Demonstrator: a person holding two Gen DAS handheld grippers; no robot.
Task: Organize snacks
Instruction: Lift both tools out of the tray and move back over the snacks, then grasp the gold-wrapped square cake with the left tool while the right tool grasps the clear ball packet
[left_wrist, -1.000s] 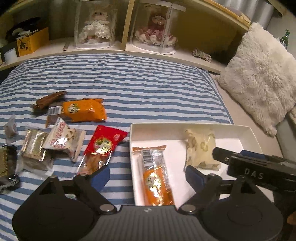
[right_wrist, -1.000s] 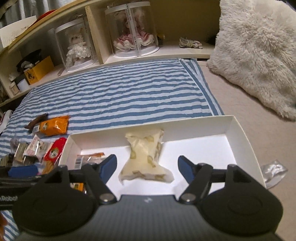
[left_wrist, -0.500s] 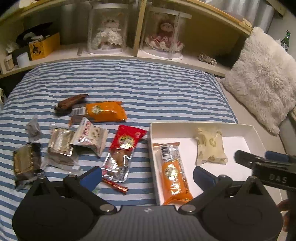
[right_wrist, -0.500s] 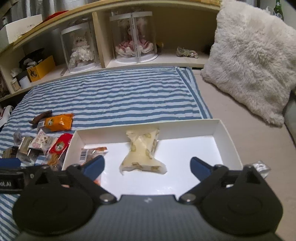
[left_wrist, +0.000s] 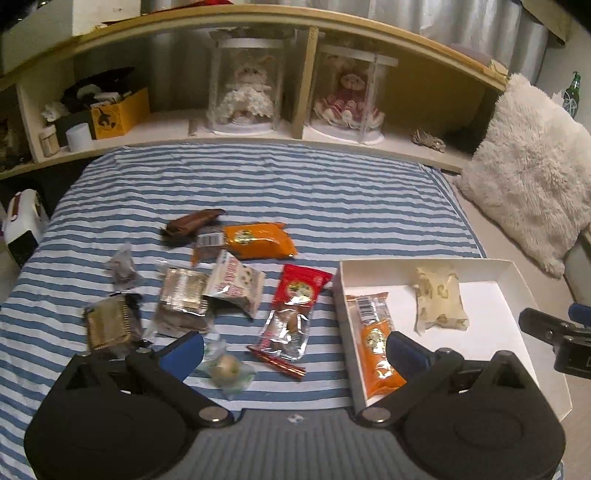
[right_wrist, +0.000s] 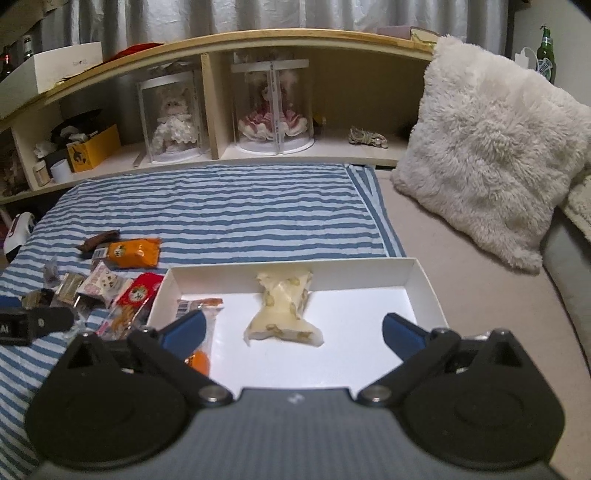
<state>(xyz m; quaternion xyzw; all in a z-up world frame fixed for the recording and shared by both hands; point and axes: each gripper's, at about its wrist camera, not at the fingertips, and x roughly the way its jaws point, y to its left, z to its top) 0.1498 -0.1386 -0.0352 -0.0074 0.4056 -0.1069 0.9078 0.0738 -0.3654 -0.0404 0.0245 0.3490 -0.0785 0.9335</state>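
A white box lies on the bed and holds an orange-ended packet and a cream nut-bar packet. Several loose snacks lie left of it on the striped sheet: a red packet, an orange packet, a brown wrapper, a white packet, foil packets and a small round sweet. My left gripper hangs open above the sheet, near the sweet and red packet. My right gripper stands open over the box, empty.
A fluffy white pillow leans at the right. Behind the bed runs a shelf with two doll cases, a yellow box and a green bottle. A white object sits off the bed's left edge.
Both grippers have pulled back and risen, so more of the bed shows. Their jaws have spread wider. The snacks and box have not moved.
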